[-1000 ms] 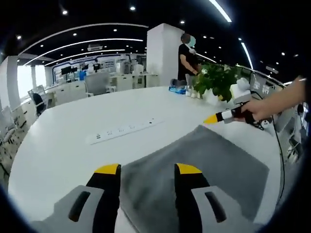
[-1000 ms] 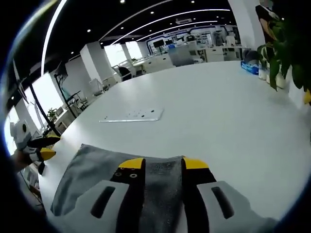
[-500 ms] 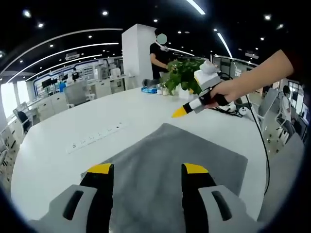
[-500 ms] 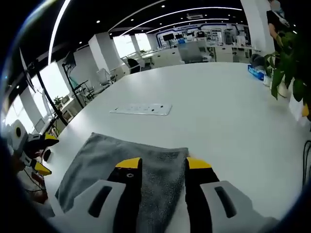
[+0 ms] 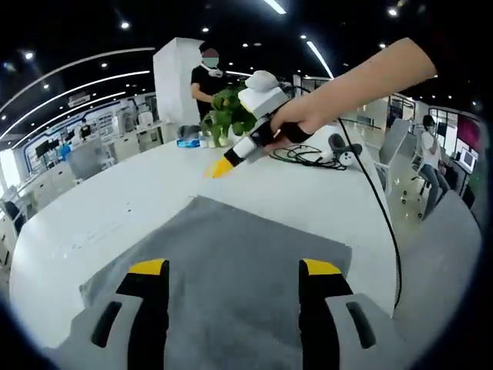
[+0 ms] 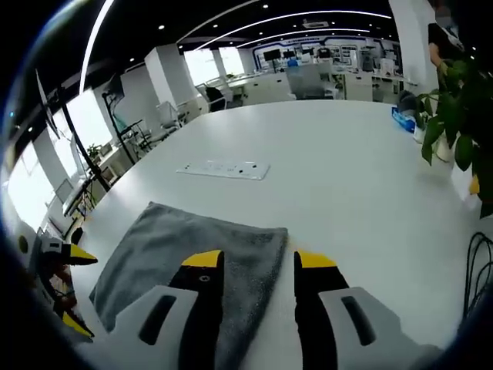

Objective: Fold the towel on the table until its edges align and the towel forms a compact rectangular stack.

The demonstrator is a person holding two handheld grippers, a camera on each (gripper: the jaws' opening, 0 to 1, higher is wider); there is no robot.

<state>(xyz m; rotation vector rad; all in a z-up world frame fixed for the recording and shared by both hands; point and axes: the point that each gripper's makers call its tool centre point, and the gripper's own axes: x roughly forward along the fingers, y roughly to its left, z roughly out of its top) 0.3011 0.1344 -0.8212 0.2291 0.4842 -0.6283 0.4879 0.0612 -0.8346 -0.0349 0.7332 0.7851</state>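
Grey towel is laid flat on the white table, under both parted, empty grippers: left gripper, right gripper. A one-layer pinch or uneven lift could be expected to leave edges misaligned.

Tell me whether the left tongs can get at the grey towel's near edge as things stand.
Probably yes: the left tongs stand open right above the flat grey cloth towel, with nothing lying between them and it.
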